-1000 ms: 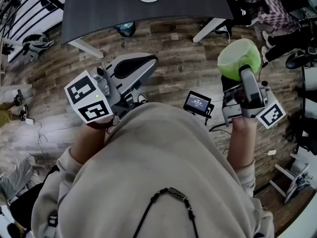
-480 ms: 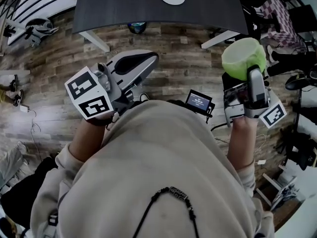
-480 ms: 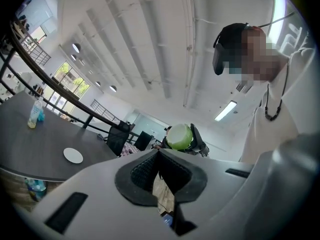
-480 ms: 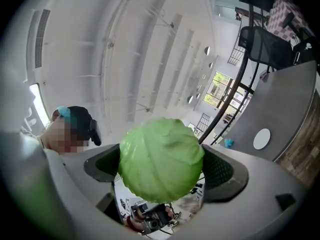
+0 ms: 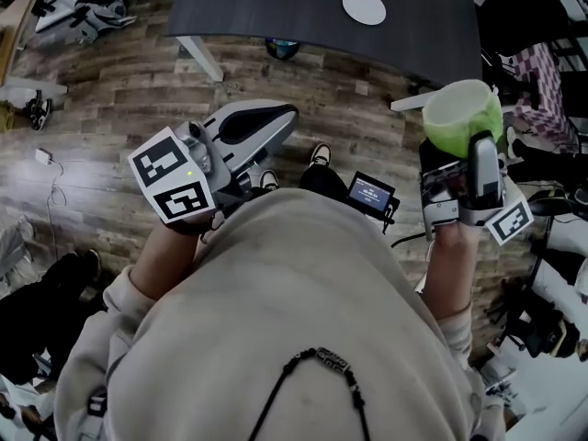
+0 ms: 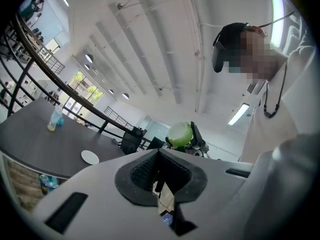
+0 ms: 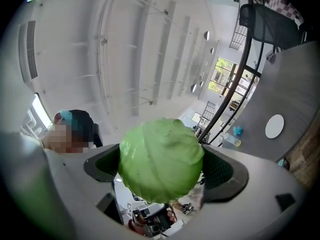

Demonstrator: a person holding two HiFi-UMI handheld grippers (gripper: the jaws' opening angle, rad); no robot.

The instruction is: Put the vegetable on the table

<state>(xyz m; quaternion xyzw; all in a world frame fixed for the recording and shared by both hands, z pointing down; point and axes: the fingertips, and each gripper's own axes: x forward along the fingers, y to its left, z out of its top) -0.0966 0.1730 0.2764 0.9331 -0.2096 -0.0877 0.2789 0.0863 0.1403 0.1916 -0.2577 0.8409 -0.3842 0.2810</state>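
Right gripper view: right gripper (image 7: 161, 170) clamped on green cabbage (image 7: 160, 156), held over wood floor (image 5: 119, 99) (not on dark table (image 5: 266, 7), which has a white plate (image 5: 365, 7)). Left gripper (image 6: 159, 173) jaws together, nothing btwn.

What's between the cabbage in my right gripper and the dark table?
Head view: only a strip of wood floor, with the table's white leg at its side, separates the cabbage from the table.
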